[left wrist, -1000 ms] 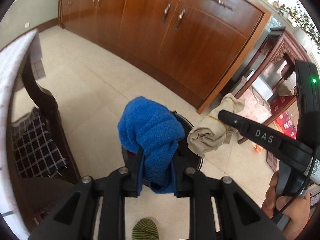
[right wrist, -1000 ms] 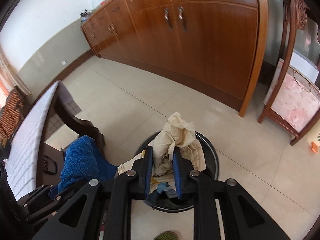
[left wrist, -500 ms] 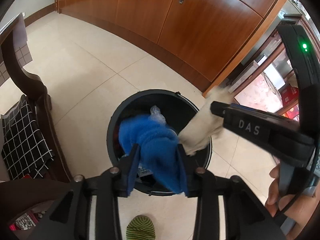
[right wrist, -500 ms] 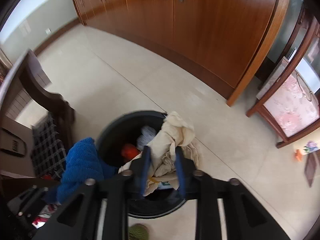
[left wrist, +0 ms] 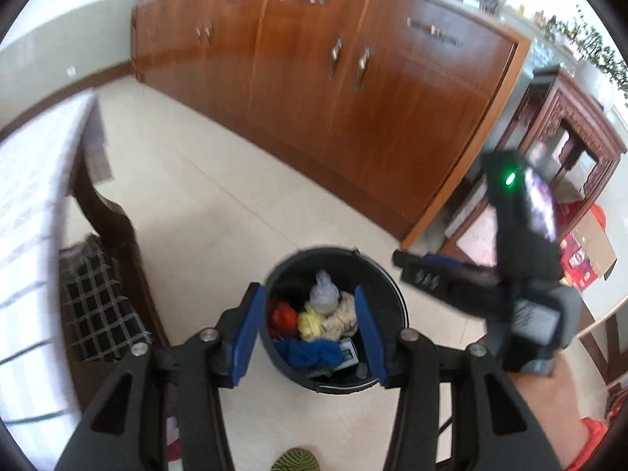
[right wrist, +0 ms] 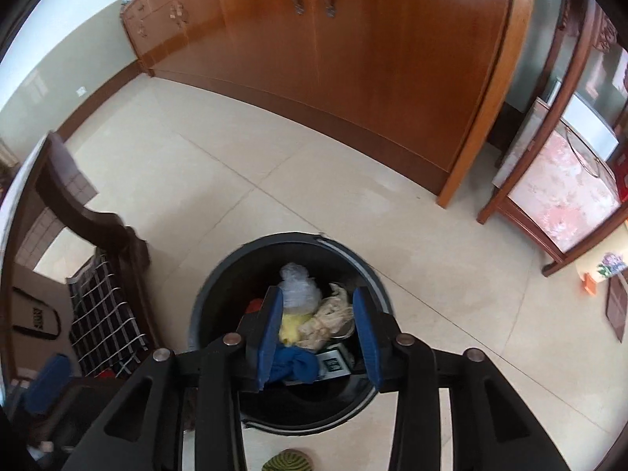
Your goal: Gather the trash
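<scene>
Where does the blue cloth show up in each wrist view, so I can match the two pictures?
Left wrist view: the blue cloth lies inside the black bin, low in the picture, at the near side of the pile between the open blue pads.
Right wrist view: the blue cloth lies in the bin, bottom centre, beside the left-hand pad.
Shared landmark: the grey-white plastic bag at the far side of the pile.

left wrist: looked steeply down over bin [left wrist: 337, 314], cupboards [left wrist: 353, 90] beyond | right wrist: same, nearer [right wrist: 290, 333] | shared: bin, floor [right wrist: 196, 172], cupboards
</scene>
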A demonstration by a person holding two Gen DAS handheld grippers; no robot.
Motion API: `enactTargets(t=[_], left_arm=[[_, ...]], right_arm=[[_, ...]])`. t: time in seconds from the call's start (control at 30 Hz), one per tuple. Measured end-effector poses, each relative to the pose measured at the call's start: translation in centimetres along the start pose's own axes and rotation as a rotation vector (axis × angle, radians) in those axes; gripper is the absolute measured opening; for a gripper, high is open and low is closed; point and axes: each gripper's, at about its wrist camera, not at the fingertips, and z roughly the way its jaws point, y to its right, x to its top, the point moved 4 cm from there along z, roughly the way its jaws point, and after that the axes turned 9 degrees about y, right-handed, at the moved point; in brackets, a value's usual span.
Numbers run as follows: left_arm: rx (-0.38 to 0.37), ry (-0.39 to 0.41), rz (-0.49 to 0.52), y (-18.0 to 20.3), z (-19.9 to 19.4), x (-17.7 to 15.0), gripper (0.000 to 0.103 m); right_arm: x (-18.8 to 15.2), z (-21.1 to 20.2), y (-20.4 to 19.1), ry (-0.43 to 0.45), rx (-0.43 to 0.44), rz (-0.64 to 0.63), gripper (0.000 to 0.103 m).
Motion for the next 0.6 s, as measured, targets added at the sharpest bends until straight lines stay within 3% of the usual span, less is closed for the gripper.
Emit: enactTargets(t=[0.13,0.37,0.5,0.6], left_arm=[[0.039,0.091,0.006,-0.8,-5.5,0.7,0.051],[0.158,0.216,-0.003,-4.5,-14.8,-0.2,0.068],[0.227,0.252,-0.021,-6.8,-18.4,-1.1,0.071],[0.293,0.286,-0.058,-8.5,-21.3,-2.1,0.076]], right_arm=[[-1.4,-3.2,-3.5,0.041,0.098,-0.036,0.047],[-5.9,-11.4,-10.0,0.126,0.280,-0.101,0.051],[-8.0,-17.6,-13.1,0.199,0.359,-0.139,0.066],[-9.0,-21.6,-14.8,0.254,0.383,-0.183,0.072]])
